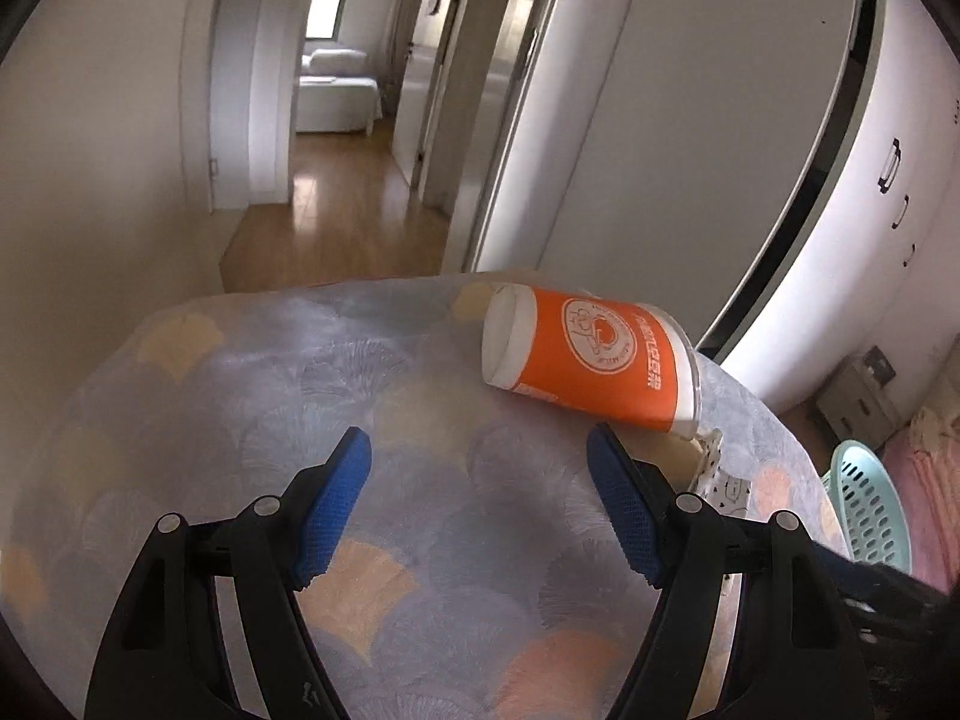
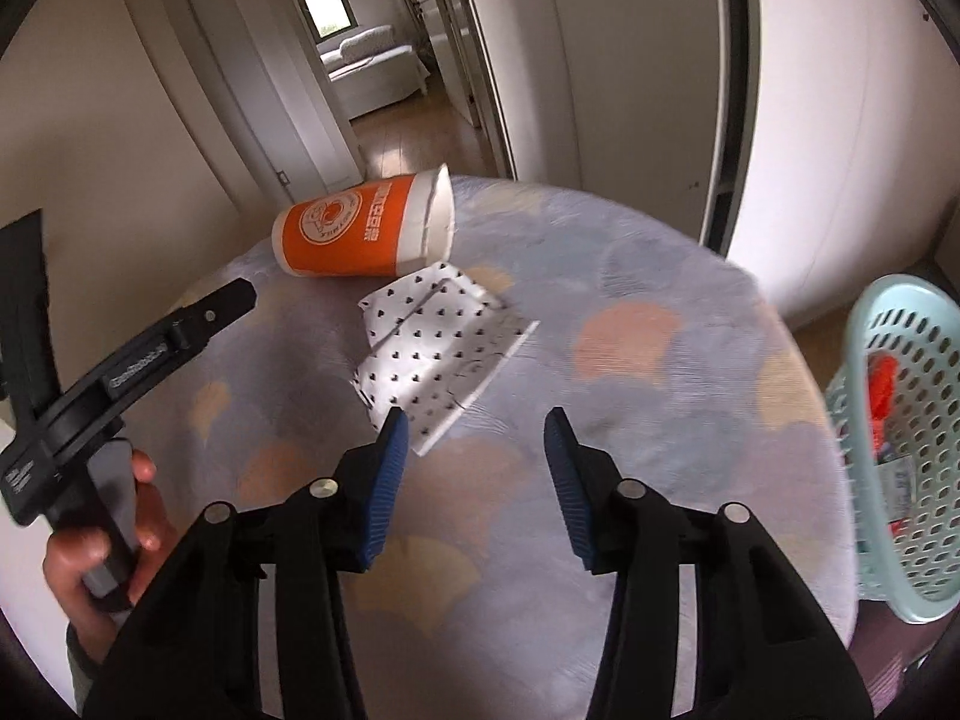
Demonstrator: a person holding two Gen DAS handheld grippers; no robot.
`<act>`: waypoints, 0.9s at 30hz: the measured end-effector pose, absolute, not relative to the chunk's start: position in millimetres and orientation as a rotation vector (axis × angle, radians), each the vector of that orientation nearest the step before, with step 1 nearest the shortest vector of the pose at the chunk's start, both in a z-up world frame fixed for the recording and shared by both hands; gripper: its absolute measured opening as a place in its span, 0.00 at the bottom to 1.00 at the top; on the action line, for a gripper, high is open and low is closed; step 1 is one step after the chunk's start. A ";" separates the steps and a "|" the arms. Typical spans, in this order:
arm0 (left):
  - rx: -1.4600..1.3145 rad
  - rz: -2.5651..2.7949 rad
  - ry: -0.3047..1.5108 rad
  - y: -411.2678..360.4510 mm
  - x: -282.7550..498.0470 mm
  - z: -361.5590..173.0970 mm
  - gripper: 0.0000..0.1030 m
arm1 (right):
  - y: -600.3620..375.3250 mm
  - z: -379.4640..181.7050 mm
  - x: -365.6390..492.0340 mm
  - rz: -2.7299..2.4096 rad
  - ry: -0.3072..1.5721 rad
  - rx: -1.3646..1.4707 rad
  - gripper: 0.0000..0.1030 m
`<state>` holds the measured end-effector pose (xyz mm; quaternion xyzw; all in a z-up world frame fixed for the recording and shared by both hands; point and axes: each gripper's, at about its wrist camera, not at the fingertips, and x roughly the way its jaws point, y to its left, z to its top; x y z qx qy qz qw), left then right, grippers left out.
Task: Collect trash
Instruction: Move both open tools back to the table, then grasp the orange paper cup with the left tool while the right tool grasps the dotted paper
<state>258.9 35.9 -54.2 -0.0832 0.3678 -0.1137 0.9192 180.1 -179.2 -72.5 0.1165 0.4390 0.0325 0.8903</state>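
You are holding both sets of jaws apart and empty over the table (image 2: 630, 300): the left gripper (image 1: 480, 450) wide, the right gripper (image 2: 477, 420) narrower. Ahead of your right jaws the dotted wrapper (image 2: 438, 342) and, farther, the orange cup (image 2: 354, 228) are still waiting; the basket (image 2: 900, 420) beside them is already holding some trash.

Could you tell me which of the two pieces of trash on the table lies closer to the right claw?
The heart-dotted paper wrapper: its near corner sits beside the right claw, whereas the orange cup lies on its side farther back.
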 end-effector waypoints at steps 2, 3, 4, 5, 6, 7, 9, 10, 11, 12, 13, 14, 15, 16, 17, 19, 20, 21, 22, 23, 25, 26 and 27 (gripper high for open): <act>-0.192 -0.280 0.774 39.6 266.3 -47.5 0.70 | -174.7 -77.1 187.2 0.067 0.921 0.248 0.41; -0.193 -0.308 0.778 40.3 271.7 -41.9 0.70 | -171.5 -79.7 191.3 0.072 0.931 0.266 0.41; -0.187 -0.324 0.778 40.4 276.4 -37.7 0.70 | -170.1 -81.4 193.9 0.079 0.937 0.283 0.41; -0.177 -0.331 0.777 39.4 279.7 -35.2 0.70 | -167.9 -84.8 197.4 0.085 0.945 0.308 0.41; -0.168 -0.338 0.773 36.6 283.0 -33.5 0.70 | -166.5 -87.5 199.8 0.086 0.951 0.323 0.41; -0.168 -0.357 0.772 34.6 287.3 -34.4 0.70 | -164.7 -90.0 202.4 0.088 0.958 0.334 0.41; -0.178 -0.386 0.781 32.4 295.9 -37.8 0.70 | -159.2 -93.7 207.8 0.076 0.960 0.334 0.41; -0.181 -0.391 0.788 30.6 300.6 -40.6 0.70 | -156.0 -92.9 209.6 0.065 0.952 0.321 0.39; -0.184 -0.393 0.795 28.9 304.2 -43.9 0.70 | -152.7 -92.9 211.6 0.056 0.948 0.309 0.35; -0.191 -0.399 0.803 28.2 309.8 -46.2 0.70 | -151.0 -91.9 214.0 0.048 0.947 0.303 0.30; -0.201 -0.410 0.813 27.2 314.1 -47.9 0.70 | -150.4 -93.4 215.6 0.039 0.947 0.301 0.20; -0.205 -0.418 0.824 25.3 316.5 -48.7 0.70 | -150.1 -93.6 215.4 0.024 0.941 0.296 0.16; -0.202 -0.426 0.828 23.7 313.8 -50.2 0.70 | -150.7 -94.4 215.4 0.016 0.936 0.295 0.13; -0.196 -0.434 0.828 25.5 314.8 -53.1 0.70 | -152.8 -94.8 214.7 0.015 0.932 0.305 0.10; -0.188 -0.443 0.829 24.1 315.2 -53.7 0.70 | -155.0 -95.2 214.3 0.012 0.928 0.319 0.09; -0.178 -0.474 0.835 19.4 314.6 -55.9 0.70 | -165.2 -92.2 208.2 -0.005 0.916 0.341 0.05; -0.181 -0.494 0.838 17.4 314.2 -57.2 0.70 | -169.3 -90.6 206.1 -0.015 0.912 0.344 0.05; -0.180 -0.514 0.841 16.4 312.1 -57.6 0.70 | -176.2 -88.3 203.3 -0.030 0.909 0.351 0.04; -0.173 -0.534 0.841 13.7 309.4 -57.5 0.70 | -183.4 -86.0 200.4 -0.039 0.907 0.355 0.04; -0.155 -0.558 0.839 10.4 305.1 -56.8 0.70 | -191.8 -83.6 197.0 -0.060 0.902 0.356 0.04; -0.117 -0.605 0.837 2.2 298.6 -56.3 0.70 | -202.9 -81.9 194.9 -0.093 0.901 0.345 0.04; -0.098 -0.632 0.834 -1.7 294.9 -55.7 0.70 | -208.5 -81.8 193.8 -0.104 0.903 0.338 0.04; -0.073 -0.662 0.829 -7.5 289.4 -54.0 0.70 | -214.9 -81.9 192.7 -0.119 0.906 0.330 0.04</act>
